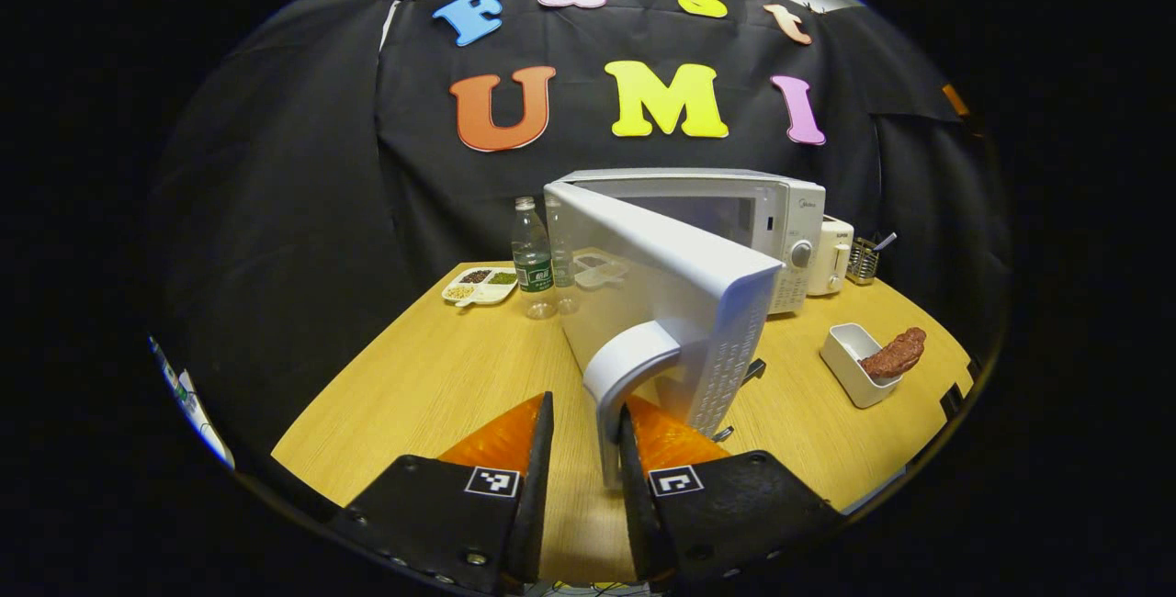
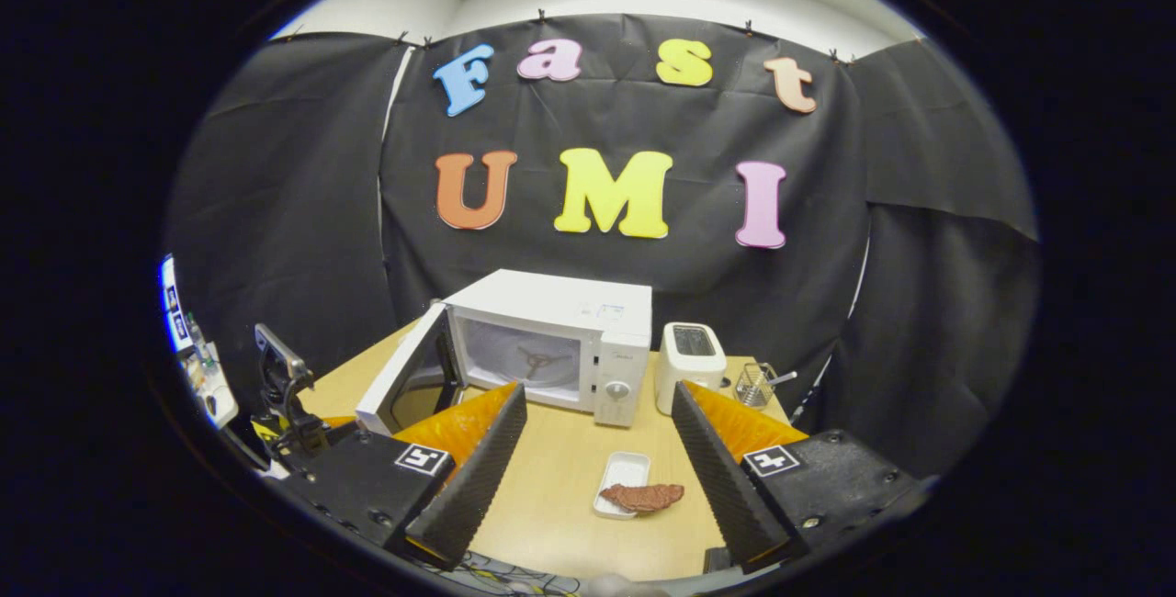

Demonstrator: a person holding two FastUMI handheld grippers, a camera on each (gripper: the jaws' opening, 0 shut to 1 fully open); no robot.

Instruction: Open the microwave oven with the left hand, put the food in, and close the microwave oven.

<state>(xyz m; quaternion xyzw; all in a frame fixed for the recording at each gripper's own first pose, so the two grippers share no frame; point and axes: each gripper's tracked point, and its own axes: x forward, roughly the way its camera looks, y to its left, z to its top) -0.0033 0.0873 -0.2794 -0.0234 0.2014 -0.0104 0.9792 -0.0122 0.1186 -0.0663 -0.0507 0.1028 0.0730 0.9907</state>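
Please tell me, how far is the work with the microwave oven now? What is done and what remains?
Done: the microwave door stands open. In hand: the left gripper has its fingers around the door handle. Left: the food lies on its white tray on the table; the open right gripper must load it, then the door gets closed.

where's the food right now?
The brown food lies half in a small white tray on the wooden table, in front of the open microwave and between the right gripper fingers in its view.
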